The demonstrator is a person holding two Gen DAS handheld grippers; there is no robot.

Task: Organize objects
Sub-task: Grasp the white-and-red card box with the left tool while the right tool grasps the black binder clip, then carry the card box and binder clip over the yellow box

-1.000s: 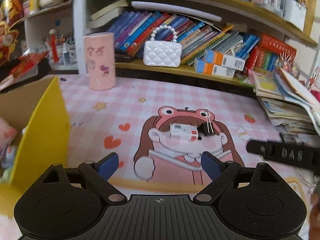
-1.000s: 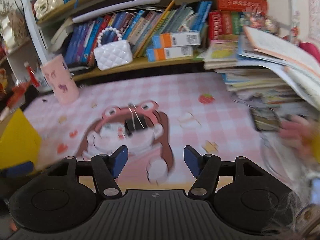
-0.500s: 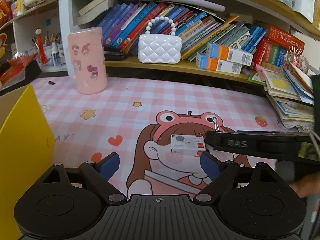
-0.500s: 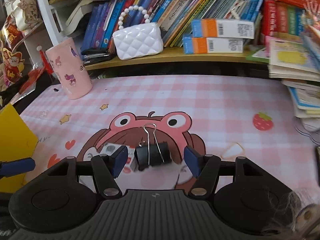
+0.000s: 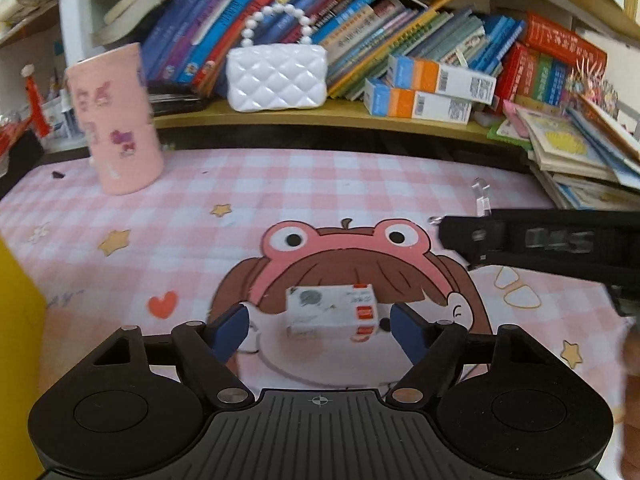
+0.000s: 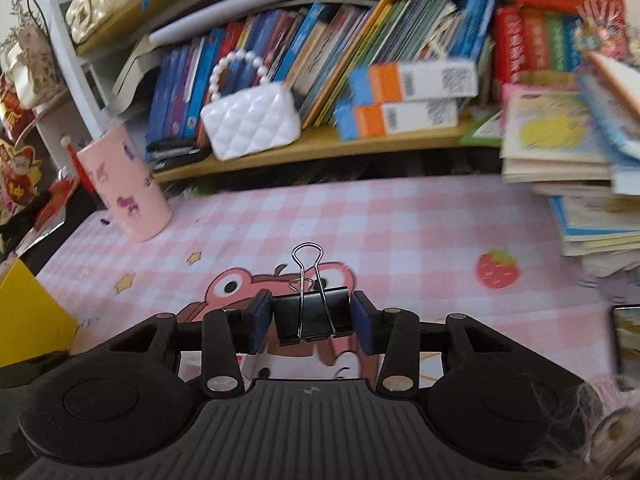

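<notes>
**Binder clip pinched, small box between open pads**

Low in the middle of the right wrist view, the right tongs (image 6: 311, 316) had just been closing and held a black binder clip (image 6: 312, 314), one blue pad against each end of its body. The clip's wire handles stood up toward the centre of the frame, over the frog-hat cartoon printed on the pink checked mat (image 6: 400, 220) that covered the tabletop.

Lower centre of the left wrist view showed the left tongs (image 5: 320, 326), which had also been narrowing, yet a gap remained on both sides of a small white box (image 5: 332, 312) with a red mark at its right end. The box lay on the mat between the blue pads (image 5: 230, 328), seemingly untouched, though blur made the right-hand gap hard to judge. At the right edge of that view the black bar of the right tongs (image 5: 540, 240) crossed the frame.

A yellow box (image 6: 28, 312) sat at the left edge of the right wrist view. A pink cup (image 5: 116, 120) with cartoon stickers stood at the mat's upper left. Behind it, on the wooden shelf (image 5: 340, 118), were a white quilted purse (image 5: 276, 78) with a bead handle, leaning books, and two orange-and-blue cartons (image 5: 432, 92). A stack of picture books (image 5: 572, 152) rested at the right.
</notes>
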